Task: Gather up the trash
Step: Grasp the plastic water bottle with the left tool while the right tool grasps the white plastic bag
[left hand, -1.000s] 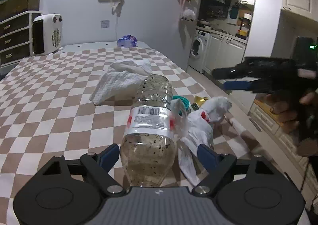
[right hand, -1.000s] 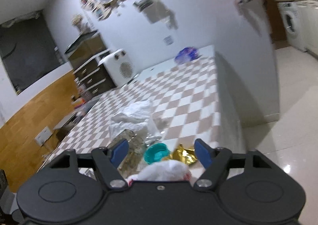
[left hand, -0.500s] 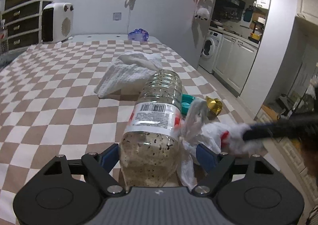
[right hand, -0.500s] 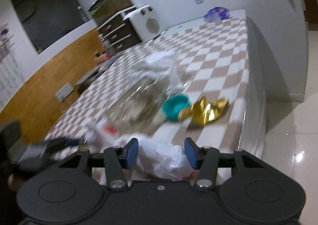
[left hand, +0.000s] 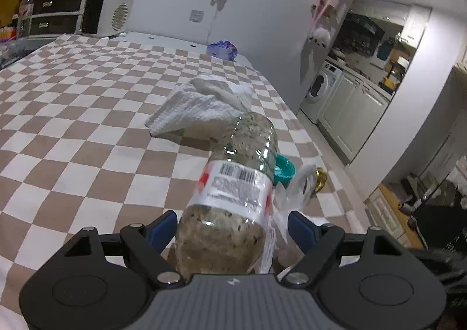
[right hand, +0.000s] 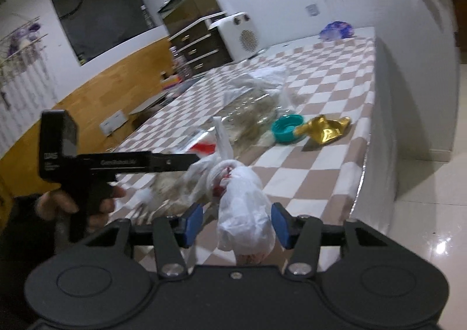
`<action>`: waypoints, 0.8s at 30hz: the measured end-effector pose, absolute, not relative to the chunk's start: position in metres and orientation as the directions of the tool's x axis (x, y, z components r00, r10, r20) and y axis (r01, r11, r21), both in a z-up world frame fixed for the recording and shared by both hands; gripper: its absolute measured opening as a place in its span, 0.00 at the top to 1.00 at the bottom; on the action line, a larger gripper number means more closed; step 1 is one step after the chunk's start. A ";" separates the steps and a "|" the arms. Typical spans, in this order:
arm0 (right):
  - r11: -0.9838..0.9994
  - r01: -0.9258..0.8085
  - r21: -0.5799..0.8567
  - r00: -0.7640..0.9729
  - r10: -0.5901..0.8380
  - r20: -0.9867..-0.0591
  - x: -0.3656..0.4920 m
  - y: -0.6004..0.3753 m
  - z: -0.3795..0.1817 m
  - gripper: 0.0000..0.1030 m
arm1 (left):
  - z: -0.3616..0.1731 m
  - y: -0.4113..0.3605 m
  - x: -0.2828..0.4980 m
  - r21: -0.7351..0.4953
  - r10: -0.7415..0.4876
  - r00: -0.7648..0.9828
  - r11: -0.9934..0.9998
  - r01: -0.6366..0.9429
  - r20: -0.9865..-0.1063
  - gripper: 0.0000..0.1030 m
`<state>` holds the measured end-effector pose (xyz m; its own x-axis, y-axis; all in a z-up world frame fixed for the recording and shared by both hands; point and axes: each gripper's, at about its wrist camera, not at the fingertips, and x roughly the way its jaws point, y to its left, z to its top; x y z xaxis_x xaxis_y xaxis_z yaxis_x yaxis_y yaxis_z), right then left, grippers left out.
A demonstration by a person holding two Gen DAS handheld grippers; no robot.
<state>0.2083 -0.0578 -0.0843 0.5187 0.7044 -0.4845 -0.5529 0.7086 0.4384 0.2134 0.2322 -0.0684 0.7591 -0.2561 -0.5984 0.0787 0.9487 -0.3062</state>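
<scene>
The checkered tablecloth [left hand: 73, 137] covers a long table and carries all the litter near its right-hand edge. A white heater [left hand: 106, 13] stands at the far end beside a dark drawer unit [left hand: 54, 6].

A crumpled white cloth [left hand: 198, 105] lies mid-table, just beyond the bottle's far end.

The clear plastic bottle [left hand: 233, 201], labelled with a barcode and holding speckled residue, lies on its side and runs lengthwise away from the left gripper [left hand: 232, 226]. Its near end sits between the blue pads; the left pad touches the bottle wall, while crumpled plastic fills the space against the right pad. The left gripper is closed on the bottle, jaws fairly wide (the bottle is broad).

The white plastic bag [right hand: 243, 210], knotted with red print at the neck, stands between the fingers of the right gripper [right hand: 236, 223]. Those jaws have just been closing in, yet a gap shows on each side of the bag, so they stand partly spread with no grip.

A teal cap [right hand: 287, 128] and a gold foil wrapper [right hand: 327, 131] lie touching near the table edge, just beside the bottle.
</scene>
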 end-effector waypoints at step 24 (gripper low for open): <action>0.827 -0.398 0.398 0.646 0.560 -0.519 0.196 -0.078 -0.091 0.72 | -0.064 0.206 0.241 -0.154 -0.102 0.721 0.988 -0.007 -0.686 0.34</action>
